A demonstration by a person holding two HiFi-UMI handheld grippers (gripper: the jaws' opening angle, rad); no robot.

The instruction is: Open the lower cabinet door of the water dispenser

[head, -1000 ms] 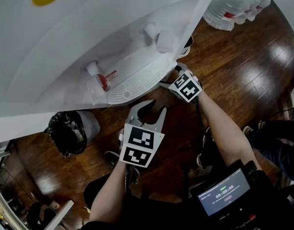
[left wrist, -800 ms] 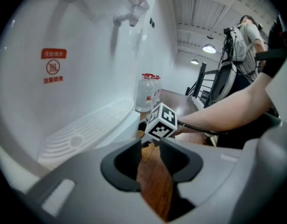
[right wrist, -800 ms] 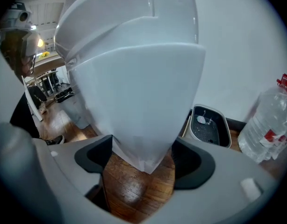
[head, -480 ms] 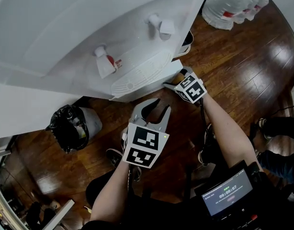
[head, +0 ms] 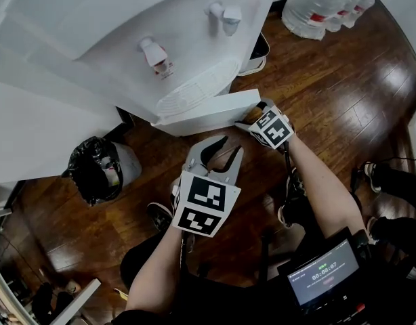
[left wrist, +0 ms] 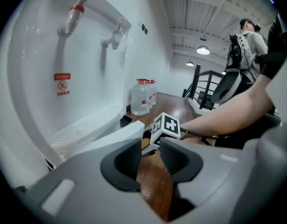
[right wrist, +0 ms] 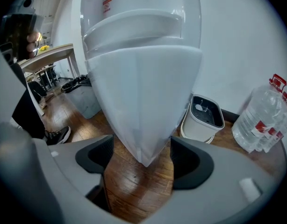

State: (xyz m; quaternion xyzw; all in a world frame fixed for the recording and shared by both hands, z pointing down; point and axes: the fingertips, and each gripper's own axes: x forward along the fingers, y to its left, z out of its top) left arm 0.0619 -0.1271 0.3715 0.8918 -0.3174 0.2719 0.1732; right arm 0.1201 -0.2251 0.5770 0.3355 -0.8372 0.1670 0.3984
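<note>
The right gripper (right wrist: 141, 155) has its jaws wide apart, and the free edge of the white lower cabinet door (right wrist: 143, 92) stands upright between them. A gap shows on each side of the edge, so no jaw can be seen pressing on it. In the head view this gripper (head: 254, 122) sits at the door's (head: 208, 114) outer end. Its marker cube covers most of the jaws there, so that view does not show contact either.

The left gripper (left wrist: 152, 150) has its jaws narrowly apart with nothing between them. Only the wooden floor (head: 316, 87) and the right gripper's marker cube show through the gap. From above, the left gripper (head: 218, 151) hangs just in front of the door, clear of it.

The door juts out from the front of the water dispenser (head: 127, 19), below the drip tray (head: 194, 90). Its hinge side and the cabinet's inside are hidden under the dispenser's body. Above the tray are a red tap (head: 154, 51) and a pale tap (head: 225, 15). The top of the dispenser is cut off.

A small white bin (right wrist: 204, 115) stands against the wall beside the dispenser. Water bottles (head: 326, 5) stand further along, partly cut by the frame. A black-bagged bin (head: 99, 168) is on the other side.
</note>
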